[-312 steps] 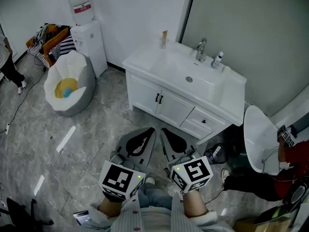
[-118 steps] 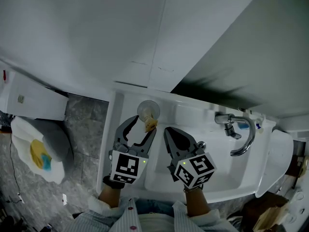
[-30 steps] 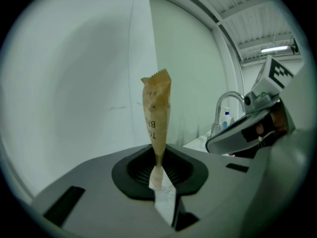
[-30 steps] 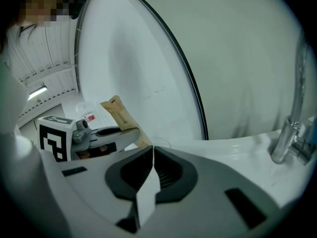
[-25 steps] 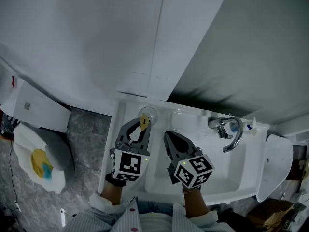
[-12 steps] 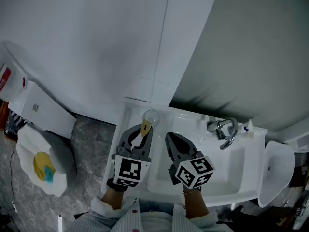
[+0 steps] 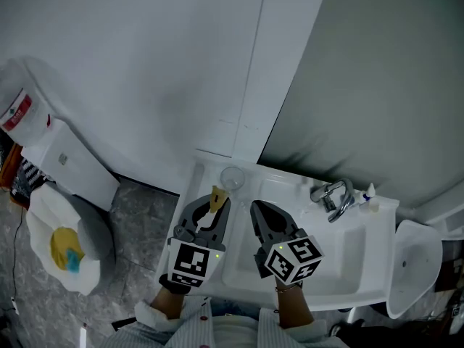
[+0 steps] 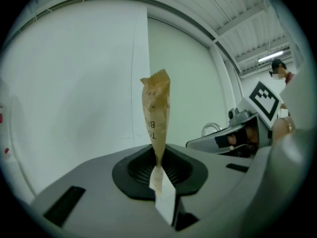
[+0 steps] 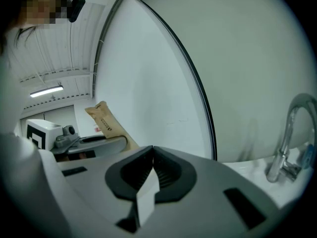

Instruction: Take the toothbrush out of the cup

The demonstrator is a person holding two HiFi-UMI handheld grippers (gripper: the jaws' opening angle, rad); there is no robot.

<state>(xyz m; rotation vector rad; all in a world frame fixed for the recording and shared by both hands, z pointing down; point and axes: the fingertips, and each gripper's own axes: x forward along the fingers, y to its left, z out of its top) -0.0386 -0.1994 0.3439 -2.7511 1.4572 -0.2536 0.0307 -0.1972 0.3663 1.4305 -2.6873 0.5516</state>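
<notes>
**A:** Where is the toothbrush?

**B:** In the left gripper (image 8: 158, 175); its jaws are pinched shut on the lower end of the toothbrush (image 8: 156, 115); the brush is sealed in a brown paper sleeve and stands upright out of the tips; print runs down the sleeve, too cut off to read.

**A:** And the cup?

**B:** The cup (image 7: 233, 177) is clear glass; it stands on the back corner of the white washstand (image 7: 362, 267), just beyond the left gripper's tips and a little toward the right gripper's side; the toothbrush is out of it, held in the air short of its rim.

**A:** What about the right gripper?

**B:** The right gripper (image 9: 151, 175) has its jaws pressed together with nothing between them; it sits side by side with the left one over the front of the basin, the two apart, both pointing toward the wall; from its own camera the left gripper and the paper sleeve show off to its left.

**A:** Anything else around them?

**B:** A chrome tap (image 7: 332, 194) stands out on the right gripper's far side, well apart from it; a small bottle (image 7: 370, 193) sits just past the tap; on the floor, well out on the left gripper's side, are a water dispenser (image 7: 65, 164) and a white beanbag (image 7: 43, 216) with something yellow in it.
</notes>
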